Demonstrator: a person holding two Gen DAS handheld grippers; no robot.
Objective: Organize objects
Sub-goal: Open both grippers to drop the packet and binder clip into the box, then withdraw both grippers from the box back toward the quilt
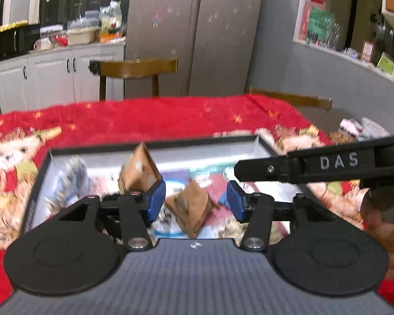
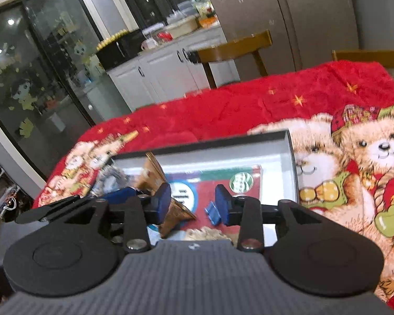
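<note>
Both grippers hover over the box, which lies on a table spread with a red blanket. The left gripper stands open, its blue pads apart, with nothing pressed between them. The right gripper is likewise open and grips nothing.

The task's things lie inside the box: two brown packets, one lying near the front, the other tilted on edge toward the back wall; a small blue clip; and a red-and-green printed card beneath them. A grey, blurred item in the box's left corner cannot be identified.

Hazards from this position:
- The tilted packet looks unstable; a brush from a pad would likely tip it.
- The two grippers work close together (the right one's finger crosses the left view), so a collision is possible if both descend at once.
- The clip is small and sits near a pad; it could be nudged under the card.
- The soft blanket may let the box slide under a sideways push.

Room: kitchen, with a steel refrigerator, white cabinets, wooden chairs and a wall shelf.
</note>
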